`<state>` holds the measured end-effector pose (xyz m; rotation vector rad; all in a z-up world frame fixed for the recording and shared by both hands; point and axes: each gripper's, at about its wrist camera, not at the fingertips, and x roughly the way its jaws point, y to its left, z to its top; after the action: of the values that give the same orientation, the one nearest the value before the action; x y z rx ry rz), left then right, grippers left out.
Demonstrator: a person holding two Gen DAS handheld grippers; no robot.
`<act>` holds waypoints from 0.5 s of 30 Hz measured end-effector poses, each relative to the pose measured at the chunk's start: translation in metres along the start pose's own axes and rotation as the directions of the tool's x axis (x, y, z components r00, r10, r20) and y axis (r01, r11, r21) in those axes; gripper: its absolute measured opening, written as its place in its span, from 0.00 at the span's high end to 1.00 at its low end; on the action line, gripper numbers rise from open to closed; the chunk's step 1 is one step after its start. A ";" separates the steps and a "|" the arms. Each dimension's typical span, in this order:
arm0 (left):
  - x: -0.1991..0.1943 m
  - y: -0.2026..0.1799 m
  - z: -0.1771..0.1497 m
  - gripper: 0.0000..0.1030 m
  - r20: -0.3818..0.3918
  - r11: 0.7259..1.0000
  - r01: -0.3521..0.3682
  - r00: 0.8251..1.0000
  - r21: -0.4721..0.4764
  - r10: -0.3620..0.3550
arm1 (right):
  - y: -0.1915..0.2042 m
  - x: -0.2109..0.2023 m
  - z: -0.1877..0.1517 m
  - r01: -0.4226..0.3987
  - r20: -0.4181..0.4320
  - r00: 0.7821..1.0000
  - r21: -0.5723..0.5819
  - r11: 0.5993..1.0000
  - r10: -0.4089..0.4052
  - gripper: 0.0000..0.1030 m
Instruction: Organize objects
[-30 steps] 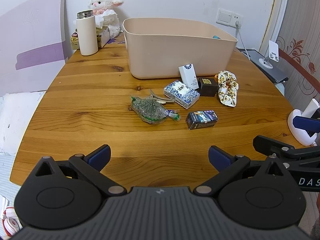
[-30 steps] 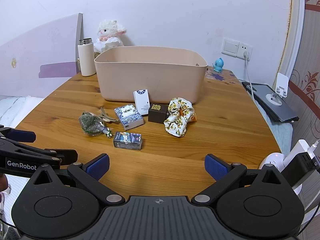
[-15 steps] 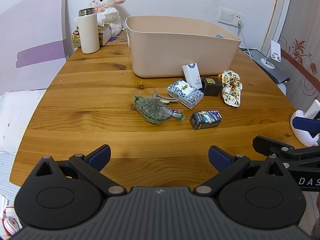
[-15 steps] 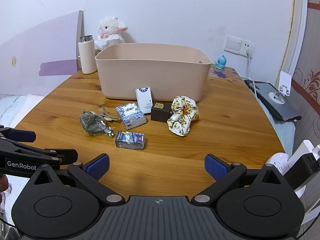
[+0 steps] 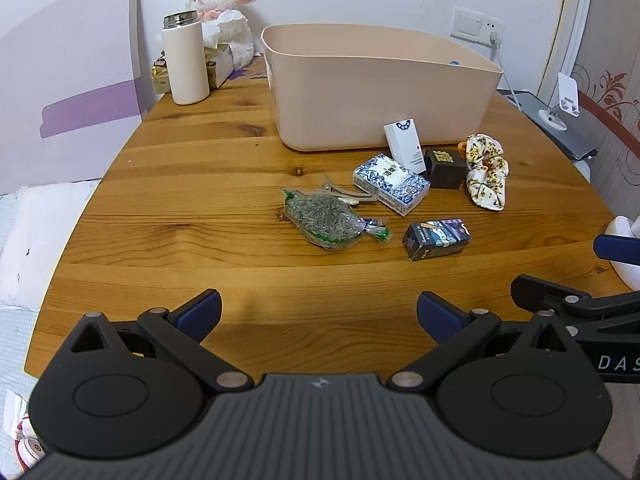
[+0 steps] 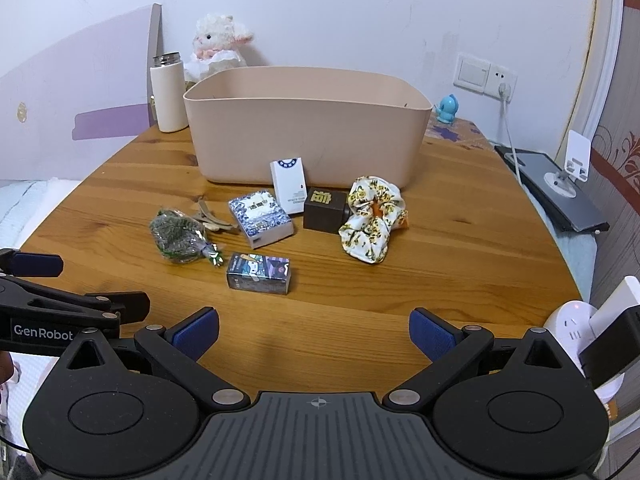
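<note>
A beige bin [image 5: 380, 92] [image 6: 308, 140] stands at the back of the wooden table [image 5: 200, 208]. In front of it lie a green packet [image 5: 324, 220] [image 6: 176, 236], metal hair clips [image 5: 352, 196], a blue-and-white box [image 5: 390, 184] [image 6: 260, 218], an upright white box [image 5: 405, 144] [image 6: 289, 186], a dark brown box [image 5: 446, 162] [image 6: 324, 208], a floral scrunchie [image 5: 486, 172] [image 6: 372, 222] and a dark printed box [image 5: 436, 238] [image 6: 258, 273]. My left gripper [image 5: 318, 314] and right gripper [image 6: 314, 332] are both open and empty, hovering over the near table edge, short of the objects.
A white thermos [image 5: 186, 64], tissue box and plush lamb [image 5: 224, 20] stand at the back left. A phone stand on a grey pad [image 6: 560, 192] sits to the right. A white power adapter [image 6: 576, 324] is at the near right edge.
Both grippers have moved slightly forward and to the left toward the objects. Both stay open. Nothing on the table has moved.
</note>
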<state>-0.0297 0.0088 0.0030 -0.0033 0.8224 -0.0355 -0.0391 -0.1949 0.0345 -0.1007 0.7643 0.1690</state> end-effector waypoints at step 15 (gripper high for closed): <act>0.036 0.005 0.007 0.00 -0.017 0.999 -0.043 0.999 0.023 0.043 | 0.005 0.047 0.007 -0.011 -0.075 0.997 0.029 1.000 0.013 0.00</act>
<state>-0.0003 0.0128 -0.0189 0.0366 0.8397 -0.0043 -0.0015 -0.1832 0.0067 -0.0755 0.8423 0.1663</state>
